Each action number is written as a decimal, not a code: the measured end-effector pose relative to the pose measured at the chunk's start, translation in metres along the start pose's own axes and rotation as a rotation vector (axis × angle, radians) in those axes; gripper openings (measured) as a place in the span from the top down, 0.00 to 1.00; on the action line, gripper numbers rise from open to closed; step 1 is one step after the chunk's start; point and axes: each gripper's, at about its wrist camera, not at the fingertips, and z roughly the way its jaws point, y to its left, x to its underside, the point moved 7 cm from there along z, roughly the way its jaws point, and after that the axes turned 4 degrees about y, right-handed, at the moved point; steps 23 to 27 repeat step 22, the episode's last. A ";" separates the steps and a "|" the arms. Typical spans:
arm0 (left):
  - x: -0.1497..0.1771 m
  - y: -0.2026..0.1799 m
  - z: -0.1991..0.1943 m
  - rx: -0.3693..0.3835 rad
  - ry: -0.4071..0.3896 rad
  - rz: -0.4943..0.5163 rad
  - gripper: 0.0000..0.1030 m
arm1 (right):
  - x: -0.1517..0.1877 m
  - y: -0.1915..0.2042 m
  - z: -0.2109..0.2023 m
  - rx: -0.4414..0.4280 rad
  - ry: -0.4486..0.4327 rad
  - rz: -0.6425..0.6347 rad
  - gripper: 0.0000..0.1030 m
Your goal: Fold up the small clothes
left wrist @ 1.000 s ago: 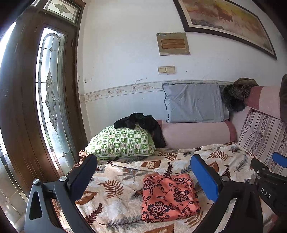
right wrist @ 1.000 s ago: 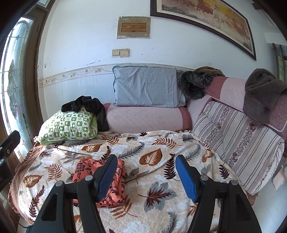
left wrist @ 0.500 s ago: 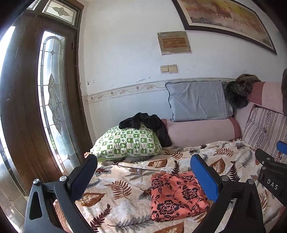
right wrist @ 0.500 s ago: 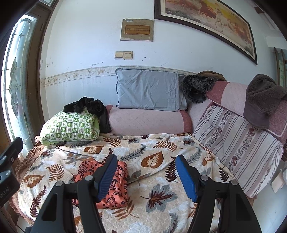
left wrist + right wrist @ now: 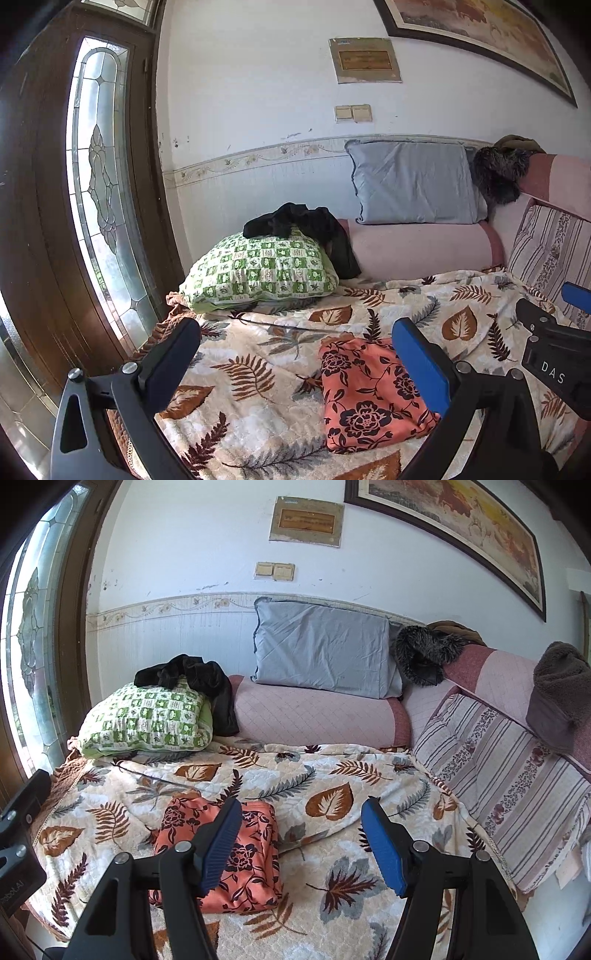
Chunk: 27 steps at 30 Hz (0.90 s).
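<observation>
The orange floral garment [image 5: 221,853] lies folded into a neat block on the bedspread [image 5: 332,775]. Its long axis runs toward the wall. Left tool [image 5: 295,365] and right tool [image 5: 301,843] both gape, empty

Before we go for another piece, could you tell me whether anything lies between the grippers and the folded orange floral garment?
Nothing visible does. The orange floral garment lies alone on the leaf-print blanket, with the left gripper and right gripper open above it.
</observation>
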 end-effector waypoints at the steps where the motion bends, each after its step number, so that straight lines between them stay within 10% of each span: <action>1: 0.002 0.003 0.005 0.004 0.008 -0.001 0.00 | 0.002 0.005 0.005 -0.007 0.006 -0.004 0.31; 27: -0.010 0.050 0.037 0.004 -0.023 -0.070 0.00 | -0.004 0.068 0.057 -0.081 0.012 -0.043 0.31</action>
